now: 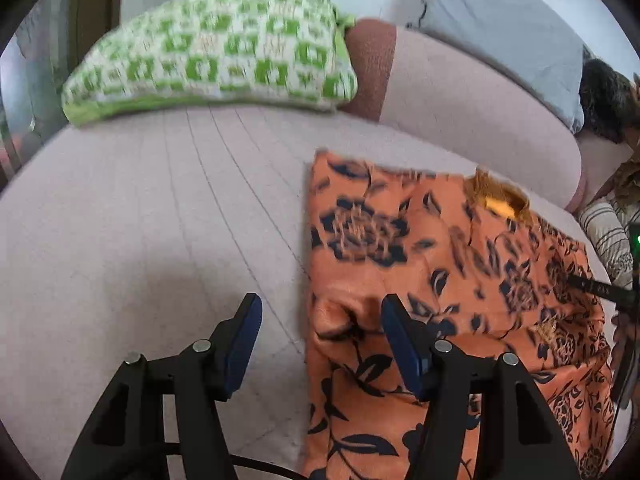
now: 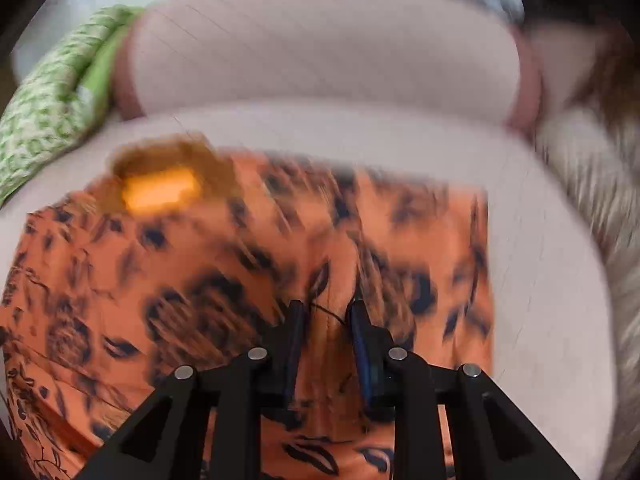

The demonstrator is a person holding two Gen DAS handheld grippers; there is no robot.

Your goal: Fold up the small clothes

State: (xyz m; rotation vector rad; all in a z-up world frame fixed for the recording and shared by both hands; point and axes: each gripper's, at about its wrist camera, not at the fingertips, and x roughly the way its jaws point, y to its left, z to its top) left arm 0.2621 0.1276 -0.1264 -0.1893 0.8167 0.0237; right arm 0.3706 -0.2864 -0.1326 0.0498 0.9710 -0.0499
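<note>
Left tool (image 1: 320, 312): jaws stand moderately wide, pointing down at the left edge of the garment; the left finger (image 1: 244, 344) hangs over bare sofa seat, the right finger (image 1: 400, 344) over the orange cloth; the garment's left border lies between them, but the pads are not pressed on it.
Right tool (image 2: 326, 316): jaws narrowed to a small gap, with a raised ridge of the orange cloth running up between the blue pads (image 2: 364, 352); whether the pads actually pinch that ridge I cannot tell, as this view is blurred.
Garment (image 1: 440, 264): orange fabric with a dark floral print, lying mostly flat on the near right part of the seat, its neck opening and a yellow label (image 1: 498, 206) at the far edge; creases show at its near left corner.
Sofa seat (image 1: 140, 220): pale pinkish cover with thin stitched lines, bare to the left of the garment.
Green-and-white cushion (image 1: 216, 56): far left, lying against the sofa back, well apart from the garment.
Grey pillow (image 1: 500, 28): far right, on top of the sofa back.
Striped fabric (image 1: 604, 236): at the right edge, beyond the garment.
</note>
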